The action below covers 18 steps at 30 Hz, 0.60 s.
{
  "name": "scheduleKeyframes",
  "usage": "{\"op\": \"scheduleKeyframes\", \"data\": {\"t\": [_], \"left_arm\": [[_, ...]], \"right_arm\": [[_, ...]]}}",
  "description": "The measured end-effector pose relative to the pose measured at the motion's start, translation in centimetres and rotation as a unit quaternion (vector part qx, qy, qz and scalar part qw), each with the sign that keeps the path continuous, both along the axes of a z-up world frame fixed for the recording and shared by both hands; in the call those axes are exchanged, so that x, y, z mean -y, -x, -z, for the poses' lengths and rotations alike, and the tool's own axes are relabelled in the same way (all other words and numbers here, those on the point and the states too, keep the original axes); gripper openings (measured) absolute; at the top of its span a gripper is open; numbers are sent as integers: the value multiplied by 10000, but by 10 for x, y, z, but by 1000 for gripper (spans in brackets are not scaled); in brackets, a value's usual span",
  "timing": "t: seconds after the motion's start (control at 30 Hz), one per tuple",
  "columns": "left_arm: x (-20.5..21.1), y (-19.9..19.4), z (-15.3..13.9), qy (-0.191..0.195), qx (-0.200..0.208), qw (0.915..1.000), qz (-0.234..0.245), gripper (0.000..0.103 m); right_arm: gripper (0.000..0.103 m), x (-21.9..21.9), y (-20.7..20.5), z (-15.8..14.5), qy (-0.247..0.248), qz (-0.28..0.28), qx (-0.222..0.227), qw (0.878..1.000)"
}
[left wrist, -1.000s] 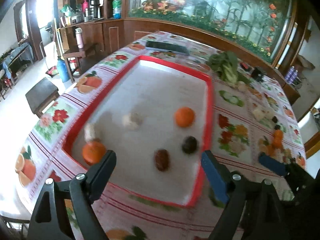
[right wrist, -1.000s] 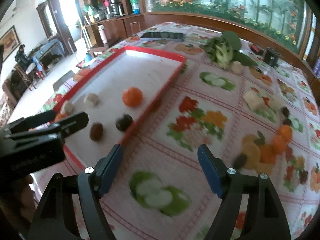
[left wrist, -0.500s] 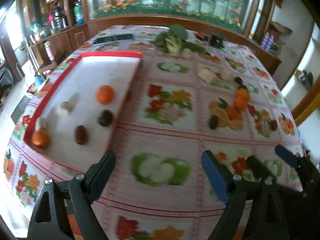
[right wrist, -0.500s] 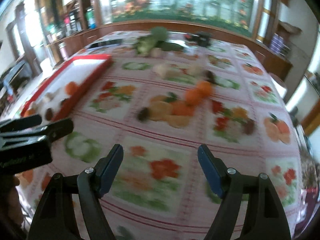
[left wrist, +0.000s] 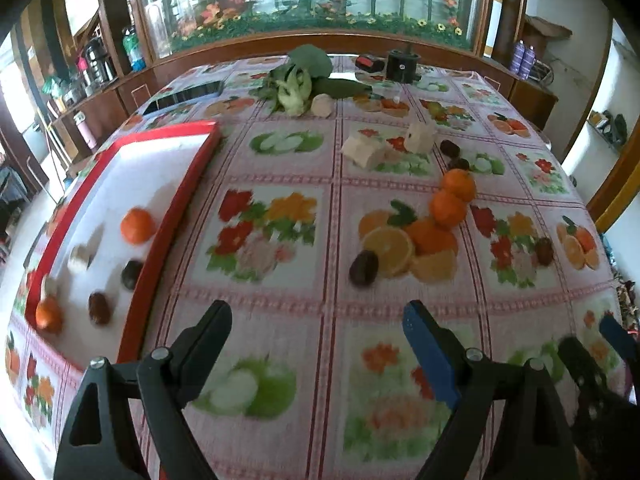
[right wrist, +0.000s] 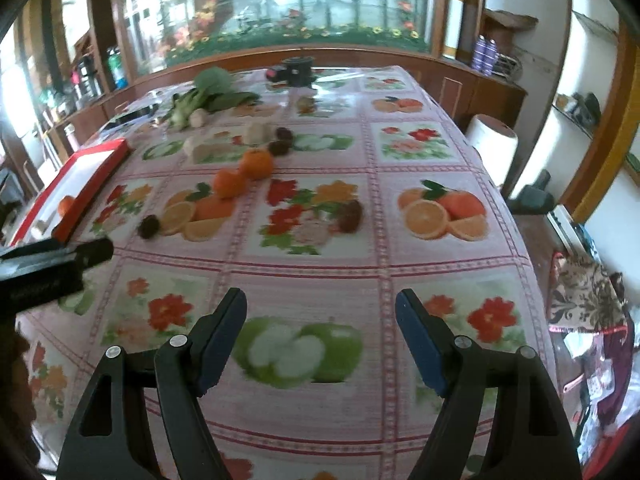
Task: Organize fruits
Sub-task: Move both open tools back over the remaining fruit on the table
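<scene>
Tongs L [left wrist: 316,344] & R [right wrist: 320,332] released – empty over glossy floral tablecloth [left wrist: 332,312], round oranges [left wrist: 450,208] beyond.

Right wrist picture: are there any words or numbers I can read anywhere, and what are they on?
None can be read.
Left tool, side of its black body: a line of small pale print, too blurred to read.
Tablecloth: only fruit and flower pictures, no words.
Purple bottles on the counter: labels too small to read.
</scene>
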State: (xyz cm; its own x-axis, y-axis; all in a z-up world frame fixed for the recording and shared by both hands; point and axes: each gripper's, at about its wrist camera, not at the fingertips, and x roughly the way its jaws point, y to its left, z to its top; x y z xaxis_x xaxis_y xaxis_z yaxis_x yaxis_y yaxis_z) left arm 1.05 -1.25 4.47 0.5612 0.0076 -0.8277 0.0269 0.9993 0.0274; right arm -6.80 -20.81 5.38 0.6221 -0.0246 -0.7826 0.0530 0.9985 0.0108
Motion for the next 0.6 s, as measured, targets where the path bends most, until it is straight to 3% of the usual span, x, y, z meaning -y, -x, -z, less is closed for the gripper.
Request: {"op": "scheduleKeyframes", "data": {"t": [0.3, 0.5, 0.6], "left_arm": [[14, -31, 24, -36, -224, 9994, 265, 89], [12, -32, 34, 74, -359, 9987, 349, 89], [10, -31, 37, 130, -376, 9984, 410, 89]], "right_arm": [[77, 35, -15, 1, -28, 171, 83, 9998], [77, 61, -52, 13, -634, 244, -140, 9976], [77, 58, -68, 17, -648, 112, -238, 9976]]}}
